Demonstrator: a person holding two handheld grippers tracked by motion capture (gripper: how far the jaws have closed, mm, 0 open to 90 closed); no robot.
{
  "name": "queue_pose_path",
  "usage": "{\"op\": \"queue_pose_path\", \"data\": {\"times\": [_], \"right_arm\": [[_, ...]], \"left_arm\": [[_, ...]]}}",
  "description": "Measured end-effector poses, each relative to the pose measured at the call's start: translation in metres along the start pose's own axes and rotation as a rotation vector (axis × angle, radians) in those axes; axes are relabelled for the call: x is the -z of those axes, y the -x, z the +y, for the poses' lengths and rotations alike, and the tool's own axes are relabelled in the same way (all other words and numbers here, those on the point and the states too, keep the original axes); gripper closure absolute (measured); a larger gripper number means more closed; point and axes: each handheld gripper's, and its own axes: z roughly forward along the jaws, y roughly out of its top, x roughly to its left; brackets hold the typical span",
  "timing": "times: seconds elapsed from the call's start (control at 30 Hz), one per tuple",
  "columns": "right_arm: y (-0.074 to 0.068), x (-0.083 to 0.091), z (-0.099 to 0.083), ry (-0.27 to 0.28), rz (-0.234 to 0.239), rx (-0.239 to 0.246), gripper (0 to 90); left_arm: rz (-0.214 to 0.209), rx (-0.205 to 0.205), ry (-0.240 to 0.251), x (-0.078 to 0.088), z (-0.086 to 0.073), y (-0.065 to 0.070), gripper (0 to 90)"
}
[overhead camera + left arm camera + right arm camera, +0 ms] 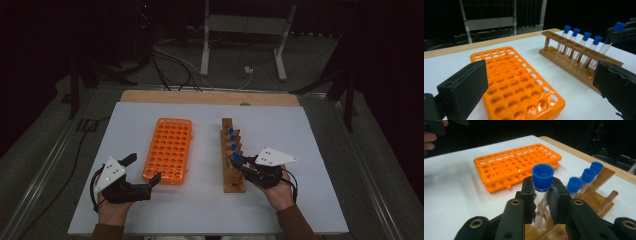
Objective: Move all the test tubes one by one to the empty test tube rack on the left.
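Right gripper [243, 162] clamps a blue-capped test tube [235, 157] at the near end of the wooden rack [233, 183], high view; left gripper [145, 172] released, near the orange tube rack [168, 150], left of the wooden rack. Left gripper view: jaws wide apart, orange rack between them. Right gripper view: pads [529, 192] grip the tube just under its cap, tube above the wooden rack.

glossy orange plastic rack [516, 82], wooden rack [584, 58]
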Motion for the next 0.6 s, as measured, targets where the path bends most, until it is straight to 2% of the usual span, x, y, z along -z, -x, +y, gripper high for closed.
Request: {"op": "queue_pose_path", "data": {"times": [0.13,0.4,0.6], "right_arm": [[0.002,0.005,0.010,0.004,0.006,0.002,76.1],[0.006,0.015,0.030,0.031,0.015,-0.006,76.2],[0.005,0.006,0.041,0.035,0.048,-0.012,76.1]], "left_arm": [[-0.016,0.008,0.013,-0.009,0.009,0.005,0.6],[-0.089,0.000,0.043,-0.028,0.025,0.017,0.6],[-0.124,-0.008,0.048,-0.039,0.032,0.023,0.7]]}}
